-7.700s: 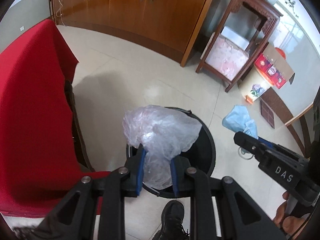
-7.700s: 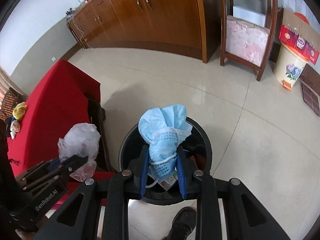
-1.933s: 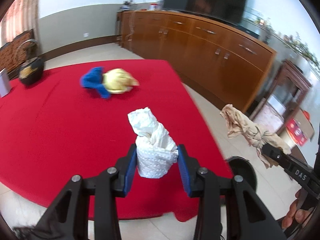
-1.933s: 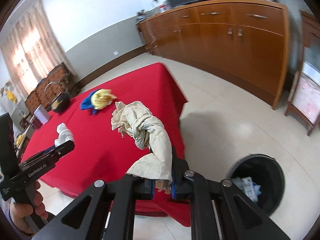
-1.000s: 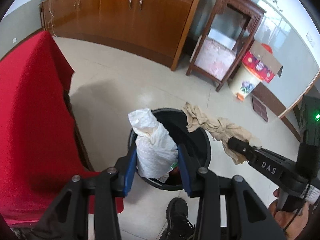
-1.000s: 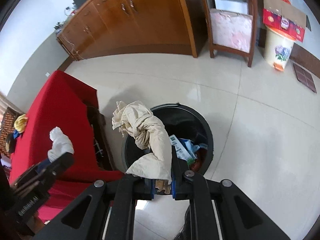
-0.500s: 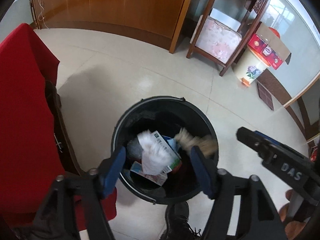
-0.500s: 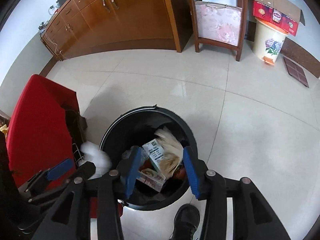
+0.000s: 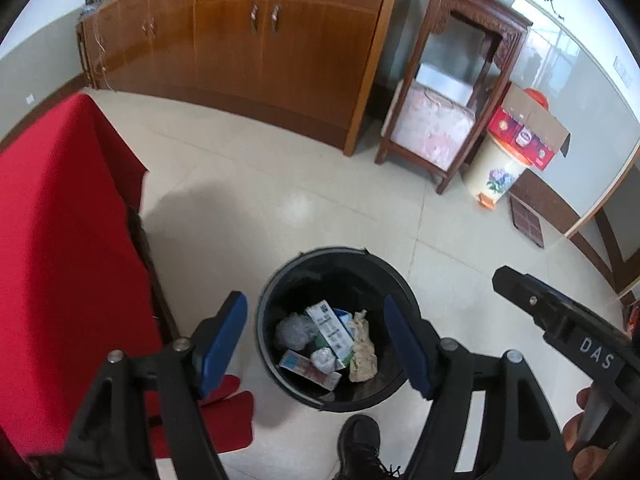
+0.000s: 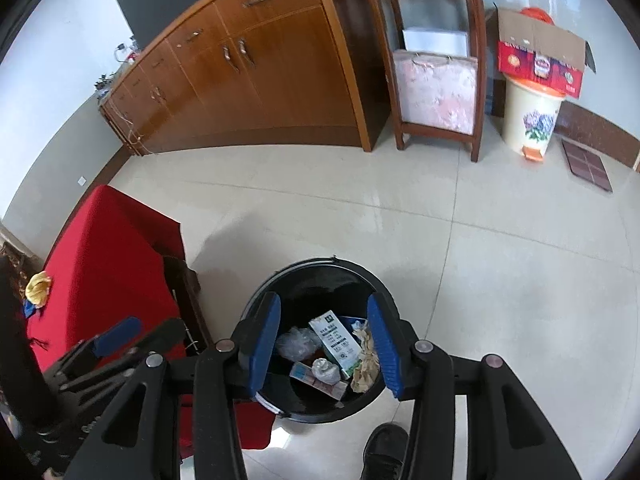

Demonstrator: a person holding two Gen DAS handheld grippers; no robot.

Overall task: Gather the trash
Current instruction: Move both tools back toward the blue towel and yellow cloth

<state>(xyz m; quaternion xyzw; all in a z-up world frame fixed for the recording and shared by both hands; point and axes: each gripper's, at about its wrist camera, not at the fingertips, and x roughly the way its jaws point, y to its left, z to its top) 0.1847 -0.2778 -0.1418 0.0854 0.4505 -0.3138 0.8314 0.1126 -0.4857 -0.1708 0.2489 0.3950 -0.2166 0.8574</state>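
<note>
A round black trash bin [image 9: 280, 280] stands on the tiled floor right below both grippers; it also shows in the right wrist view [image 10: 312, 266]. Inside lie a white carton [image 9: 329, 330], a crumpled beige paper [image 9: 362, 354], a clear plastic bag [image 9: 294, 330] and a white wad [image 9: 322, 358]. My left gripper [image 9: 316, 340] is open and empty above the bin. My right gripper [image 10: 322, 346] is open and empty above the bin too. A yellow and blue item [image 10: 37, 288] lies on the red-covered table [image 10: 108, 264].
The red table [image 9: 60, 260] is close on the left of the bin. A wooden cabinet [image 9: 256, 52], a dark wooden stand [image 9: 452, 96], a flowered pail [image 9: 494, 176] with a red box on it line the far wall. A black shoe [image 9: 358, 448] is at the bottom.
Both grippers opened over the bin within the last second. The white paper wad and the beige paper fell in and now lie still among the trash.
</note>
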